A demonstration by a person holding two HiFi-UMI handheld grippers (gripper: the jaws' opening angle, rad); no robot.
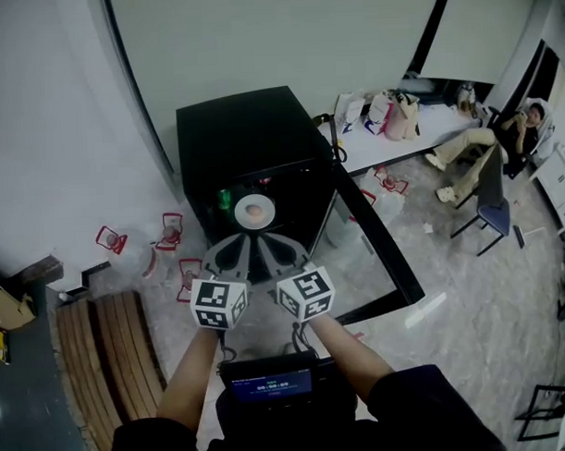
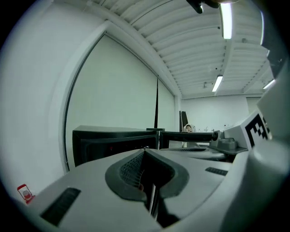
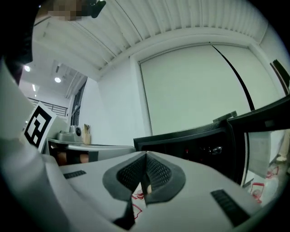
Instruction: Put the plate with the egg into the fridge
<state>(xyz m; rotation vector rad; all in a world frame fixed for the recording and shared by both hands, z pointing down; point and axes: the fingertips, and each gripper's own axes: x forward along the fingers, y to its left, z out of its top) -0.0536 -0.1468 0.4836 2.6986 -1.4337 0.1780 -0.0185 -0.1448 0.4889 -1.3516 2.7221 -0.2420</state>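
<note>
Grey flooring is spreading around a black fridge that is standing against the pale wall, its door standing wide open to your right. Clear bags with red print are lying on the floor to its left. You are looking down into the open compartment, where the plate is sitting inside with the egg lying in its middle and a green can standing just beside it on the left.

You are holding both tools low in front of the opening, side by side, their tips near the plate's front edge — whether they are touching it is not showing from above. Your left hand-held gripper is pointing at the fridge with its jaws pressed together and nothing pinched between the pads. Your right hand-held gripper is doing the same, its jaws meeting at the tips and gripping nothing.

Farther back, a person is sitting beside a white counter that is carrying several bags.
</note>
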